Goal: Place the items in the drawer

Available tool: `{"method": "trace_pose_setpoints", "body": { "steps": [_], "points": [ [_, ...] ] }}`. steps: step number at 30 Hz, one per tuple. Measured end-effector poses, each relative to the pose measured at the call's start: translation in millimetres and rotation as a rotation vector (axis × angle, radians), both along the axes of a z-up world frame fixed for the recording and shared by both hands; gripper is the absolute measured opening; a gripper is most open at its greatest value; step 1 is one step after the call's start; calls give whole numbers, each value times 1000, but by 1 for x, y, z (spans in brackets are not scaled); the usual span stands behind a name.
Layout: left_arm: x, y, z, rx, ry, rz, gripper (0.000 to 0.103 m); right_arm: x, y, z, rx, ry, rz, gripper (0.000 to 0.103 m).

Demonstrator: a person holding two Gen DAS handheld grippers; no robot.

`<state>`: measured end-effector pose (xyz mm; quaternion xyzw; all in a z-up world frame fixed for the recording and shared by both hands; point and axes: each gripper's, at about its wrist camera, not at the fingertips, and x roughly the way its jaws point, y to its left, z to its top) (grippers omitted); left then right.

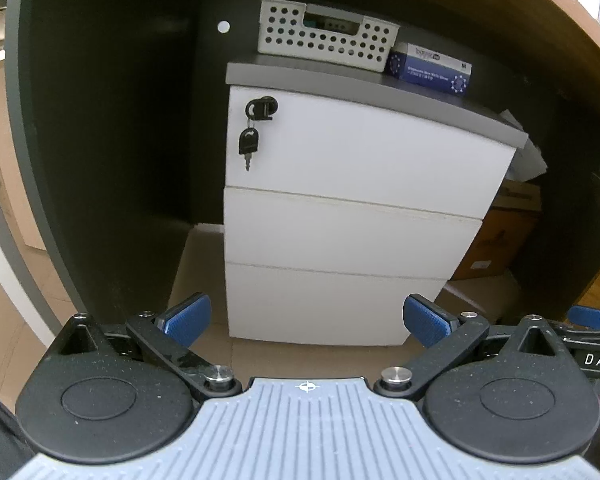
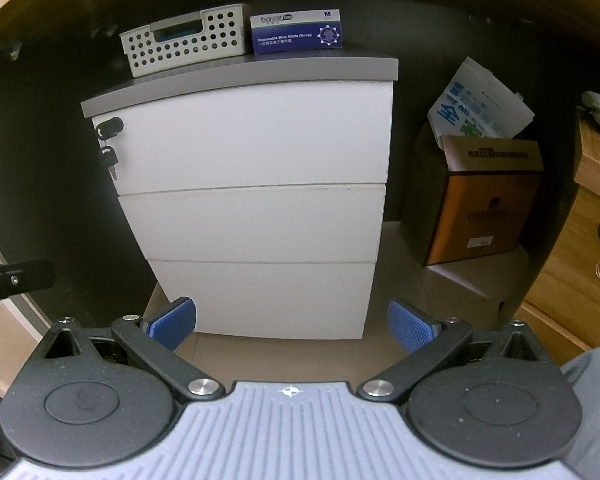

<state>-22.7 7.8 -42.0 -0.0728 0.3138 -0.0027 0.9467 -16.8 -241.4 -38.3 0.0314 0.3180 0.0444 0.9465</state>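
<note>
Left wrist view: the white three-drawer pedestal (image 1: 352, 216) stands under a wooden desk (image 1: 548, 12), all three drawer fronts flush and closed. On its grey top (image 1: 364, 88) sit a white perforated basket (image 1: 324, 36) and, touching its right end, a blue box of nitrile gloves (image 1: 430, 68). A black lock (image 1: 261, 108) at the top drawer's upper left corner has a key in it, and a second black key (image 1: 249, 142) hangs below on a ring.

The left gripper (image 1: 306, 320) is spread wide, its blue-padded fingers (image 1: 188, 320) far apart, nothing between them and nothing touched; it sits low, before the bottom drawer, well apart from the cabinet. At the right edge of this view a bit of the other gripper shows, with the letters "DAS".

In the right wrist view the same pedestal (image 2: 256, 208) fills the centre, with the basket (image 2: 184, 40) and glove box (image 2: 296, 32) on top. The right gripper (image 2: 292, 324) is likewise fully released, blue pads (image 2: 412, 326) wide apart, empty, clear of the drawer fronts. To the right of the pedestal an orange-brown carton (image 2: 488, 208) stands on the tiled floor (image 2: 384, 344), with a white bag printed in blue (image 2: 480, 104) behind it. A pale wooden cabinet (image 2: 580, 248) with its own key stands at the far right.
</note>
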Motion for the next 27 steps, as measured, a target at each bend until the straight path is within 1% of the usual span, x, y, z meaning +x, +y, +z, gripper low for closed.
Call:
{"method": "trace_pose_setpoints", "body": {
  "steps": [7,12,20,24,27],
  "points": [
    [-3,-2,-1,-16,8,-2,103,-9,5,1,-5,-10,-3,103],
    [-6,-6,-4,3,18,-22,103,-15,9,0,-5,-8,14,103],
    [-16,-9,-10,16,43,-49,103,-19,11,-7,8,28,23,103],
    [-17,-8,-14,15,66,-35,103,-18,13,-10,2,41,25,103],
    [-17,-9,-14,30,73,-36,103,-15,14,-10,3,45,24,103]
  ]
}}
